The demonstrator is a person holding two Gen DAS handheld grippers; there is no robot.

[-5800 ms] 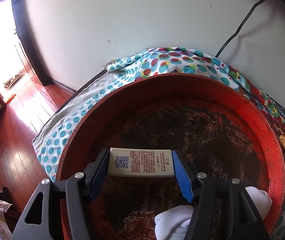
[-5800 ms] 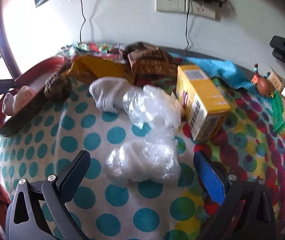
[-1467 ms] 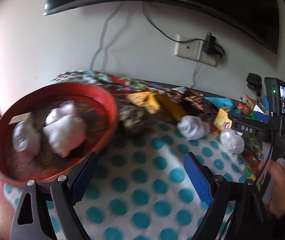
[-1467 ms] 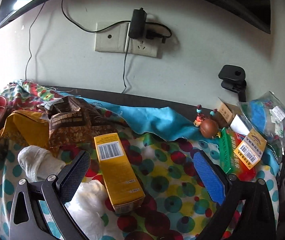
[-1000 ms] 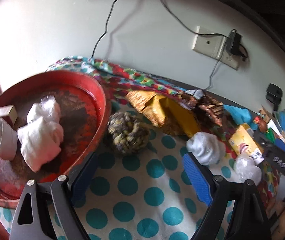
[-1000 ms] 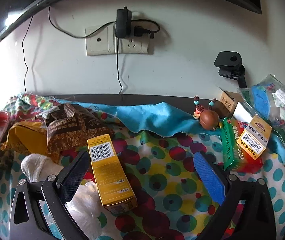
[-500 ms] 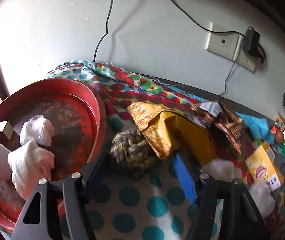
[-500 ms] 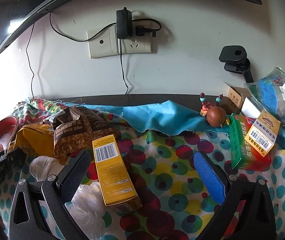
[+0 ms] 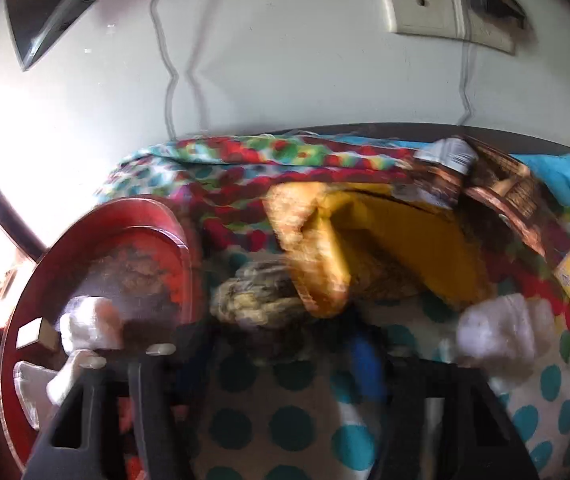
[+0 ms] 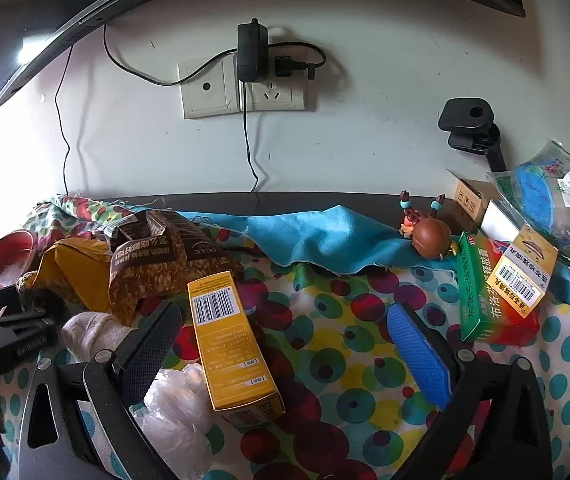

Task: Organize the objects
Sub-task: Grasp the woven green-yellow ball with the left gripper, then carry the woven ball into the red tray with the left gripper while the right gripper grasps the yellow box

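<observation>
**Rope-fibre ball ahead of left gripper; tray to its left**

Rope, woven, mottled yellow-brown: one knotted ball (image 9: 259,300), resting on the polka-dot cloth (image 9: 285,424) over the surface. Lies straight ahead of the left gripper (image 9: 281,344), just past the fingertips, roughly centred on the gap. Roundish, so no long axis to line up with.

Left gripper: view badly blurred; jaws look narrowed about the ball's near side, but contact cannot be confirmed.

Right gripper (image 10: 285,344): spread wide, holding nothing, hovering over the yellow box (image 10: 229,340), whose long axis runs away from the camera. Well apart from the ball; the left is clearly nearer.

Red tray (image 9: 183,240): just left of the ball, rim close beside it, already holding white bundles (image 9: 89,324) and a small box (image 9: 35,334). Likely destination.

Clearance: orange-yellow bag (image 9: 365,252) overhangs the ball on its right and rear; a white wad (image 9: 501,332) sits further right. Open room lies upward and left, over the tray rim. Judged risk: snagging the bag on lift.
</observation>
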